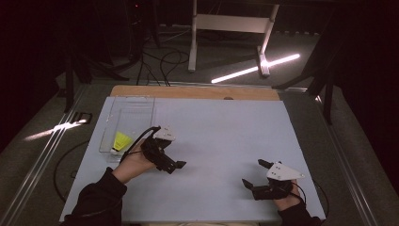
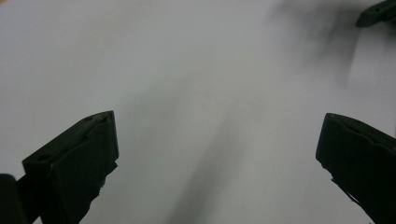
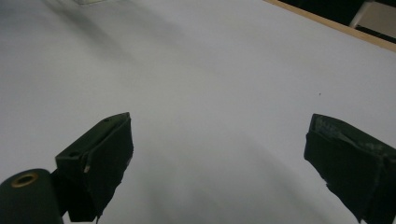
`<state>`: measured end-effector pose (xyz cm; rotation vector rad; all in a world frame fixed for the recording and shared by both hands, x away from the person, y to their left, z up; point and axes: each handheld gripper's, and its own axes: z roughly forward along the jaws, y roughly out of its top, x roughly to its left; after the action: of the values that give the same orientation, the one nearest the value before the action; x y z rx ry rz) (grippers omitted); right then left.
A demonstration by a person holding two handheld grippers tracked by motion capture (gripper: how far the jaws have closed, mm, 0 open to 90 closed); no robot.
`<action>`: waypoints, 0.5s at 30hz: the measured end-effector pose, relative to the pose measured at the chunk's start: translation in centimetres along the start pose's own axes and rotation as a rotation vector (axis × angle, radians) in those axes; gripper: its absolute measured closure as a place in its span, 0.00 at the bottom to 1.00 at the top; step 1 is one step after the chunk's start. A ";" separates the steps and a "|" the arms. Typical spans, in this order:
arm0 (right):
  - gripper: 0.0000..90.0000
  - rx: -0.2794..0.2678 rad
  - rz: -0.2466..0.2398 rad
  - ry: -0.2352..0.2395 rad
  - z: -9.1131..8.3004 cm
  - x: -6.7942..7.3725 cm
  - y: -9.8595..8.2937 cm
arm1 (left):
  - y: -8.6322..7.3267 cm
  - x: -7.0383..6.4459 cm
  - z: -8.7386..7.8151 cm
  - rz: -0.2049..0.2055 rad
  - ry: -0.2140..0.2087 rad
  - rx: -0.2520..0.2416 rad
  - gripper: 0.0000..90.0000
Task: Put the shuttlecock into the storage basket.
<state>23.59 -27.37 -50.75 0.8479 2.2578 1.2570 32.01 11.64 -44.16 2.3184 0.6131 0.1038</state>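
My left gripper [image 1: 173,165] hovers over the left middle of the pale table sheet [image 1: 221,127], just right of a clear plastic box [image 1: 136,110]. A yellow object [image 1: 122,141] lies in the box's near end. In the left gripper view the left gripper [image 2: 217,140] is open, its jaws wide apart over bare sheet. My right gripper [image 1: 254,173] sits near the front right, also open, pointing left. The right gripper view shows the right gripper [image 3: 219,140] with nothing between its jaws.
A wooden table edge [image 1: 193,92] runs along the far side, seen again as a wooden table edge [image 3: 327,22]. Cables [image 1: 162,63] and a white stand [image 1: 230,23] are on the floor beyond. The other gripper's jaw tip [image 2: 378,11] shows far off.
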 end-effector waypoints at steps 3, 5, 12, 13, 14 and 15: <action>0.09 0.002 0.003 0.000 0.0 0.0 0.0 | -0.8 -0.3 0.5 -0.001 -0.017 0.004 0.00; 0.09 0.001 0.002 0.000 0.0 0.0 0.0 | -1.0 -0.3 0.7 -0.003 -0.017 0.007 0.00; 0.09 0.003 0.002 0.001 0.0 0.0 0.0 | -2.8 -0.8 1.2 -0.001 -0.045 -0.005 0.00; 0.09 0.003 0.002 0.001 0.0 0.0 0.0 | -3.1 -0.8 1.2 0.000 -0.043 -0.001 0.00; 0.09 0.003 0.002 0.001 0.0 0.0 0.0 | -3.4 -0.9 1.3 -0.005 -0.044 0.001 0.00; 0.09 0.003 0.002 0.001 0.0 0.0 0.0 | -3.6 -1.0 1.4 -0.006 -0.048 -0.002 0.00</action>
<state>23.58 -27.33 -50.77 0.8513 2.2608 1.2557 30.05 12.61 -47.49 2.3104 0.5961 0.0461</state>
